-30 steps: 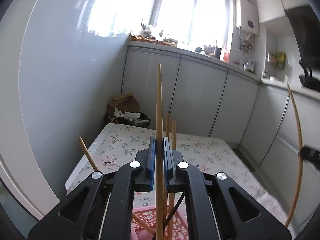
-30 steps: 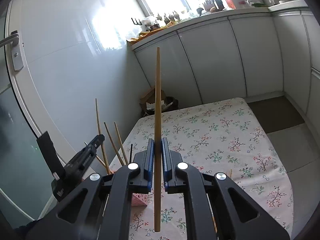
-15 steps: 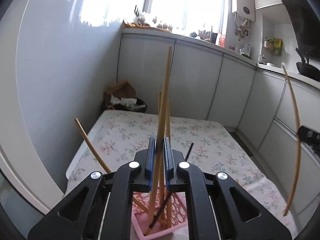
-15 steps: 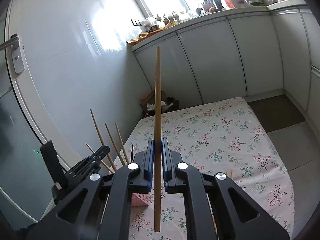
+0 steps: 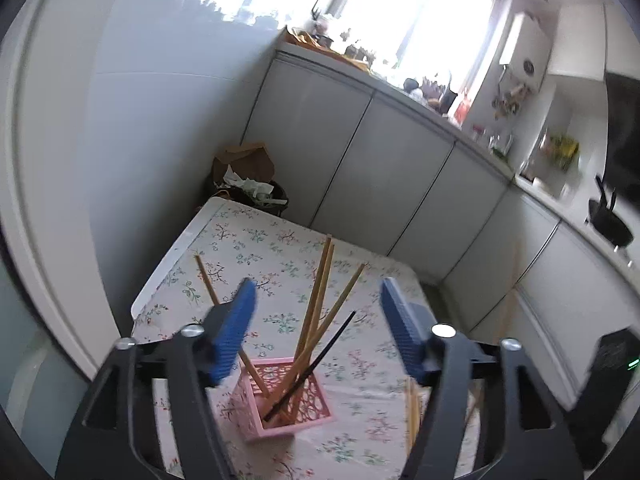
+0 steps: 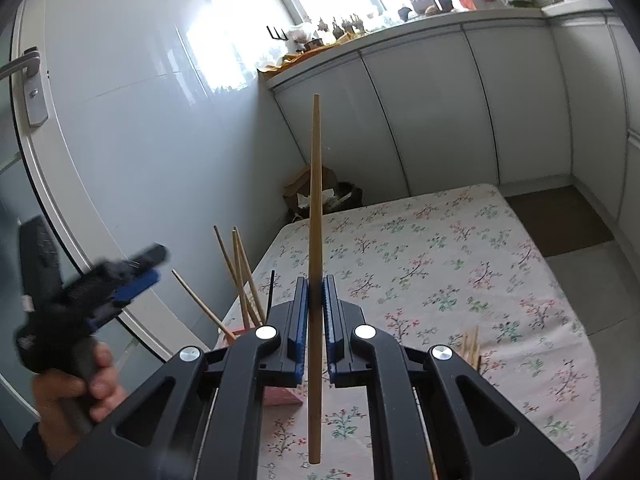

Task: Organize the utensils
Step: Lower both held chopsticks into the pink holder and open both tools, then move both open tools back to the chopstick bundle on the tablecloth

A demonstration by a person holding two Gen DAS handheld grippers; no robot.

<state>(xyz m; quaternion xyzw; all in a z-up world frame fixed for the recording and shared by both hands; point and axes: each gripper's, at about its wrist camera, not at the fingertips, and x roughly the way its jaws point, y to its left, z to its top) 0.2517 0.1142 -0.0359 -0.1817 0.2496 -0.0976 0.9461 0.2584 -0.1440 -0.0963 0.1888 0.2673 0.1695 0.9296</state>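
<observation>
Right gripper (image 6: 316,336) pinches a wooden chopstick (image 6: 315,208) upright, thin end up; left gripper (image 5: 316,332), jaws just spread, holds nothing above pink holder (image 5: 298,412) with leaning chopsticks (image 5: 320,308)

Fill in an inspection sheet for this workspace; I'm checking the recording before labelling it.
Surface: table with floral cloth, flat.
Job's things: pink holder with several wooden chopsticks and one black stick leaning inside; another wooden chopstick held upright; a few loose chopsticks lie on the cloth.
Clutter: nothing seen on the table.
Grippers: left gripper open above the holder, jaws just opened, nothing between them; right gripper shut on the upright chopstick.
Cables: nothing seen.
Surroundings: white cabinets, a full bin in the corner, a crowded windowsill, a door handle.
</observation>
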